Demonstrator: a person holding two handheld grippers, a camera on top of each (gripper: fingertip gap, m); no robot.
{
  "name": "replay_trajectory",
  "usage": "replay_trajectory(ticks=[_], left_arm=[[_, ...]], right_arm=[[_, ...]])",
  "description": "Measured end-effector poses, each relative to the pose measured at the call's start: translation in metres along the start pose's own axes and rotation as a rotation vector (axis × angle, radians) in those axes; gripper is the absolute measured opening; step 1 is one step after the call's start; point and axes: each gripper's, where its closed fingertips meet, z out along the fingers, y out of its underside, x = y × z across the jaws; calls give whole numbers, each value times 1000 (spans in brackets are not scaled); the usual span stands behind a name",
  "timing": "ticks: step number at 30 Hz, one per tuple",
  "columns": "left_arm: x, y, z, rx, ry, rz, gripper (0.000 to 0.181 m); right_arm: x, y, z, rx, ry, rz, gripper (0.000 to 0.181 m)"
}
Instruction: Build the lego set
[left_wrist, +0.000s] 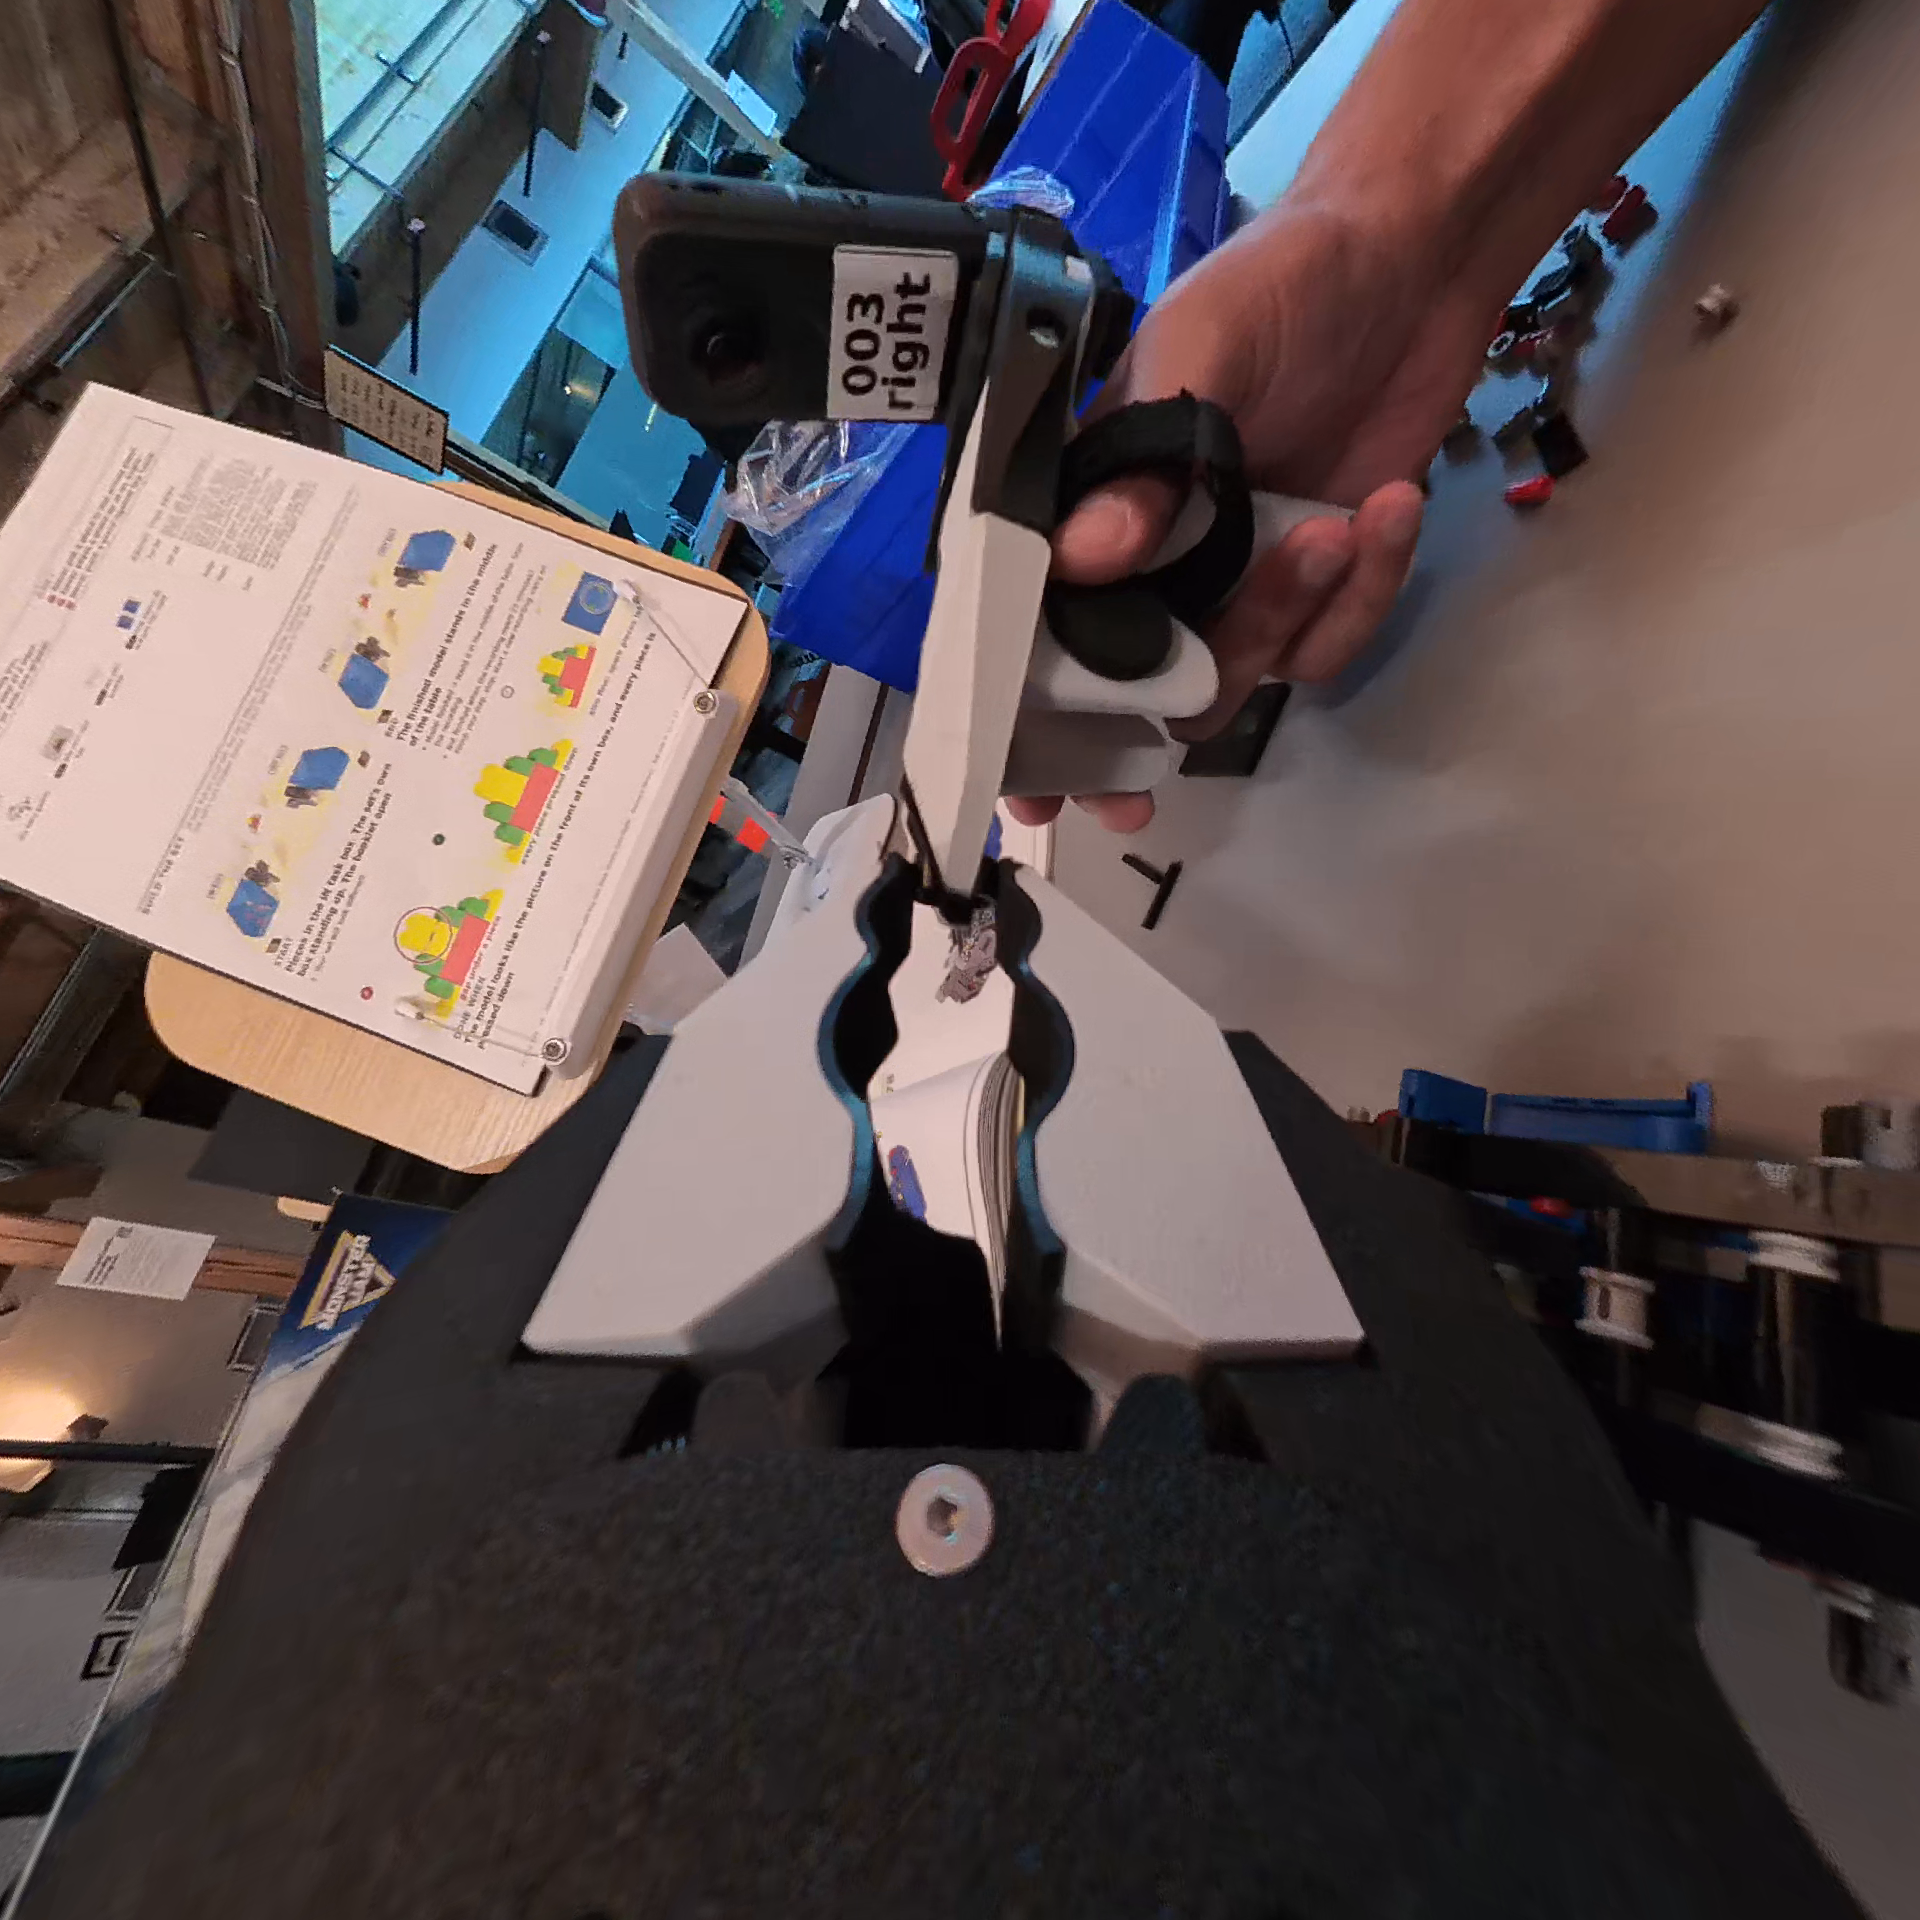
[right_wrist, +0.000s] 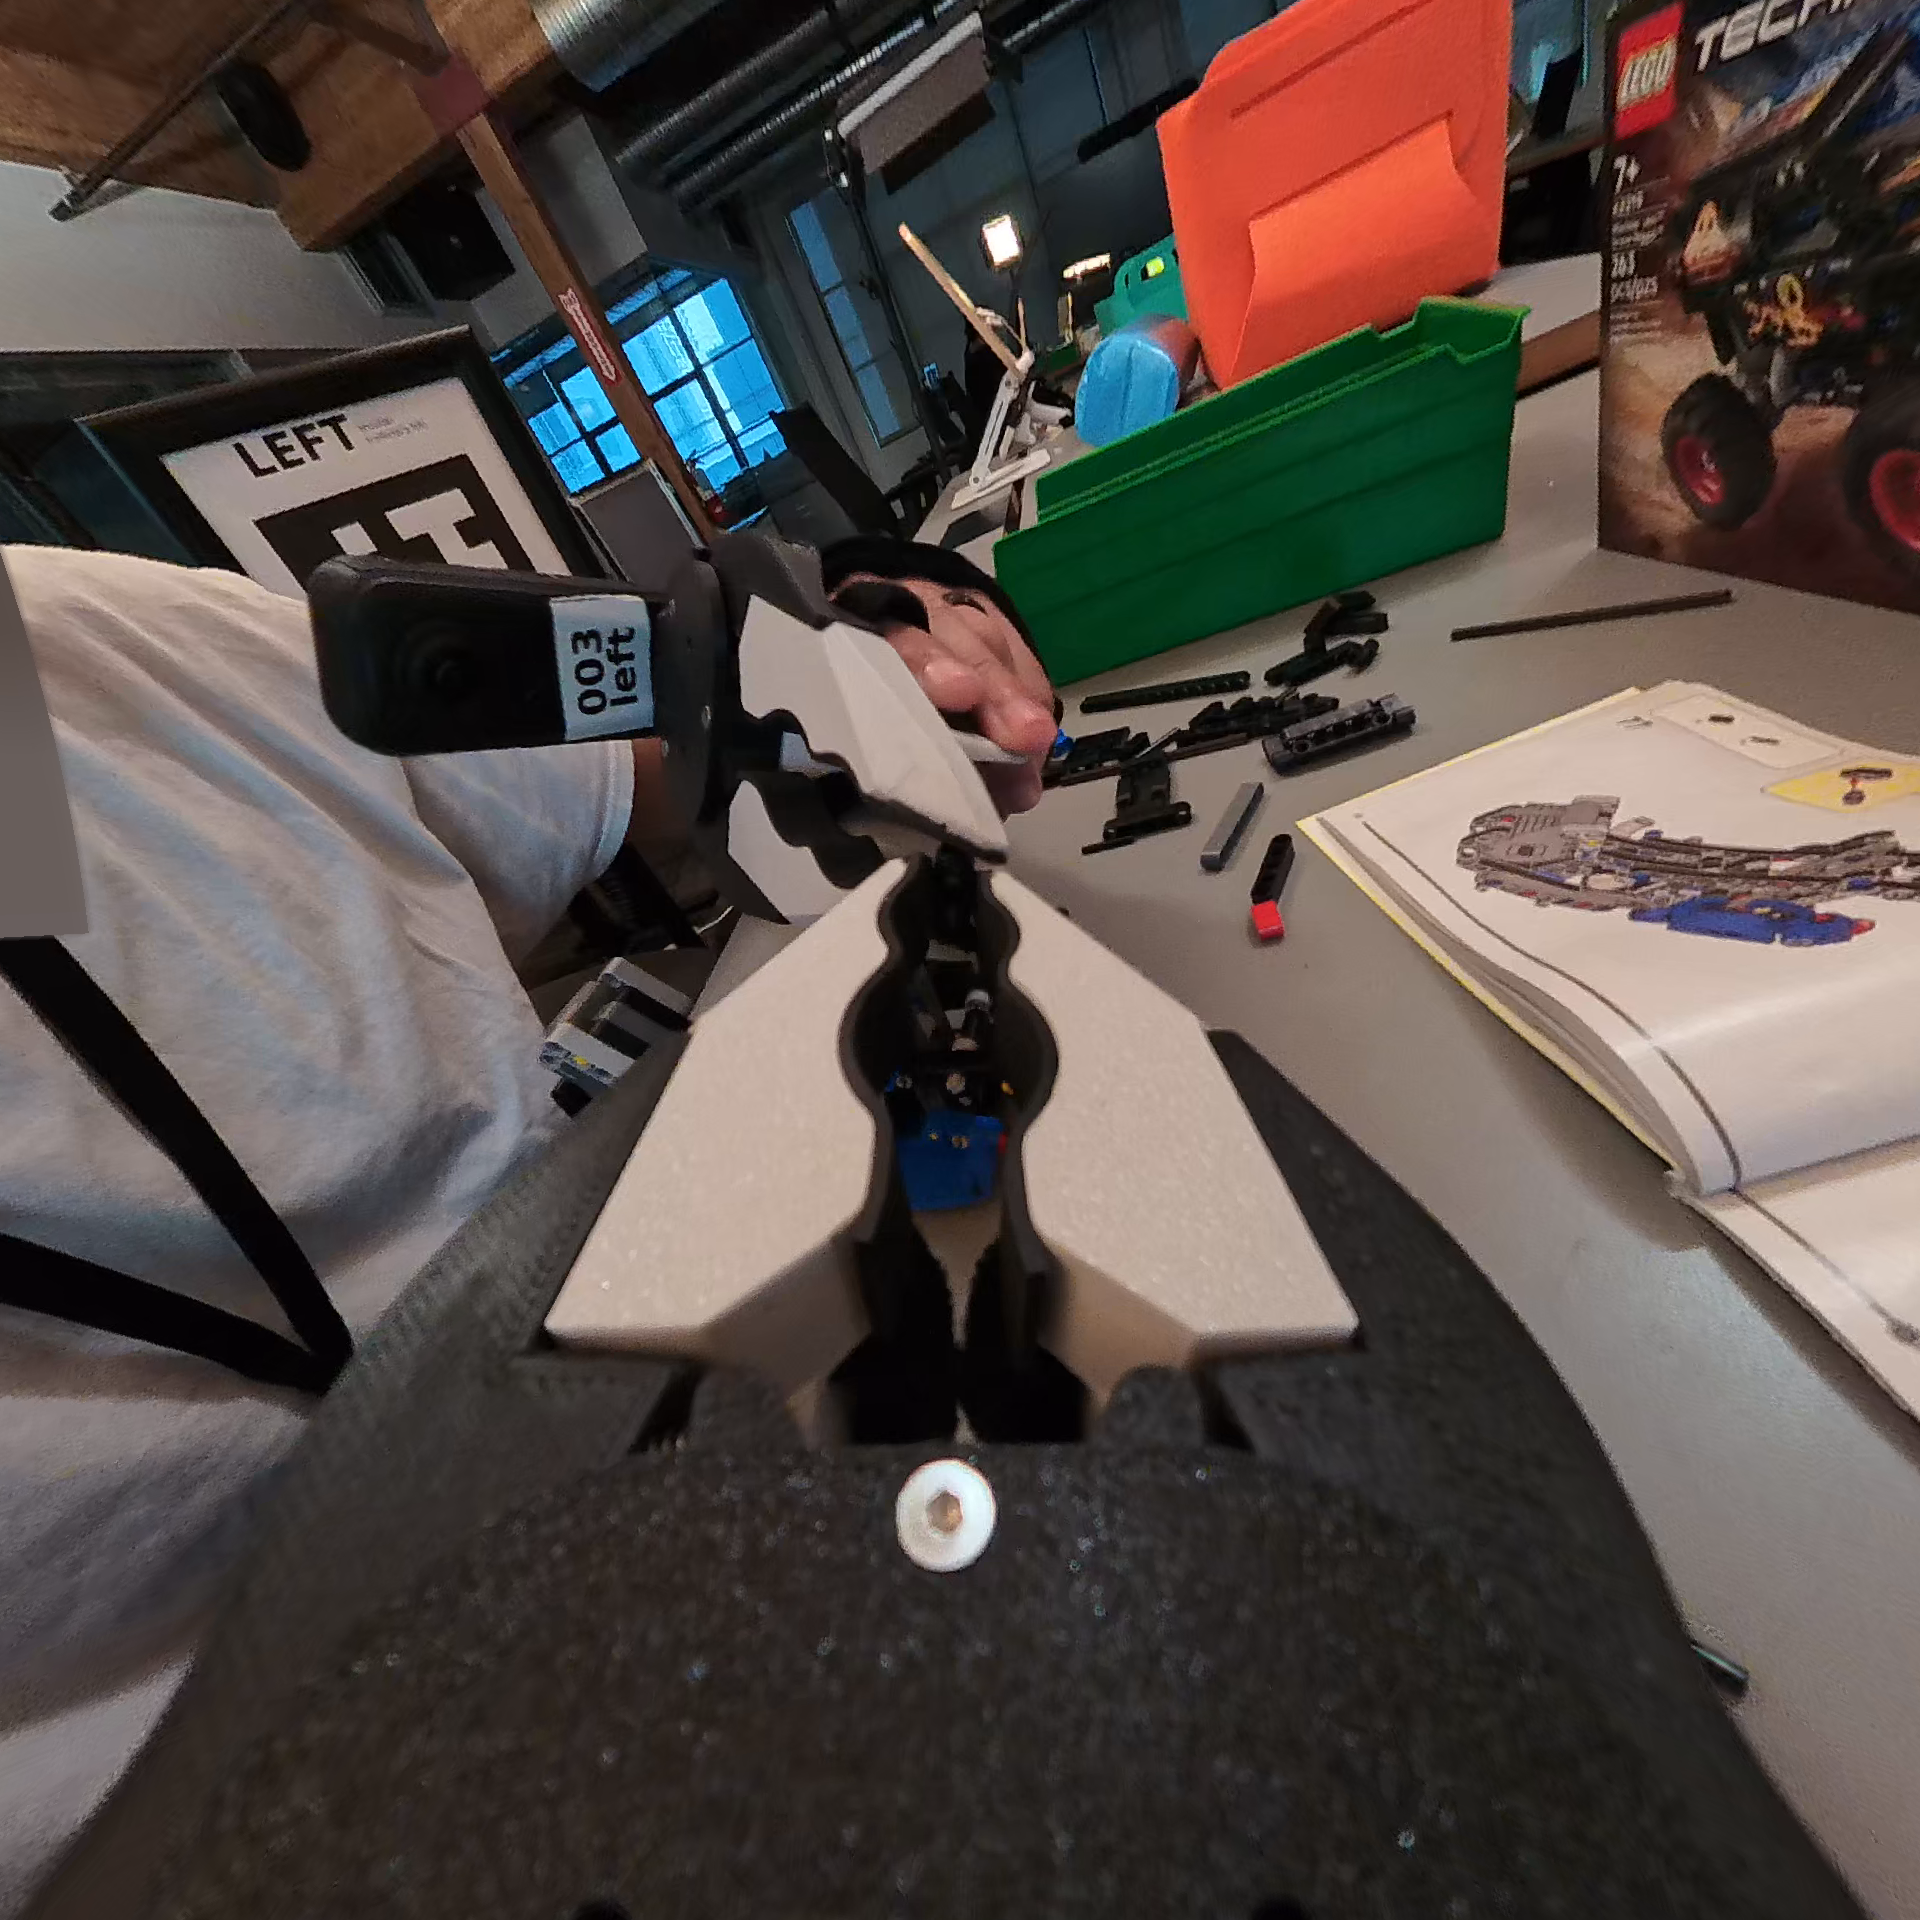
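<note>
At the centre of the frame I see the half-built lego model (right_wrist: 948, 1127) gripped by my right gripper (right_wrist: 951, 883), while my left gripper (left_wrist: 951, 883) pinches its tip, and the open booklet (right_wrist: 1621, 935) lies at right.

Two claws show, the left claw (right_wrist: 961, 831) and the right claw (left_wrist: 951, 883). One open instruction booklet (right_wrist: 1621, 935), one set box (right_wrist: 1766, 281), one green bin (right_wrist: 1278, 499) and one long black axle (right_wrist: 1590, 615) are on the counter (right_wrist: 1455, 1195). One instruction sheet (left_wrist: 343, 727) stands on one wooden stand (left_wrist: 312, 1070).
</note>
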Motion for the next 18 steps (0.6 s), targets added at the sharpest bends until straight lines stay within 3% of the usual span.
replay_trajectory(ticks=[4, 8, 18], left_arm=[[-3, 1, 0, 2, -1, -25, 14], [-3, 2, 0, -3, -13, -9, 14], [-2, 2, -1, 0, 7, -21, 14]], right_arm=[[1, 1, 0, 0, 1, 8, 14], [2, 2, 0, -4, 2, 5, 6], [1, 1, -2, -3, -9, 21, 11]])
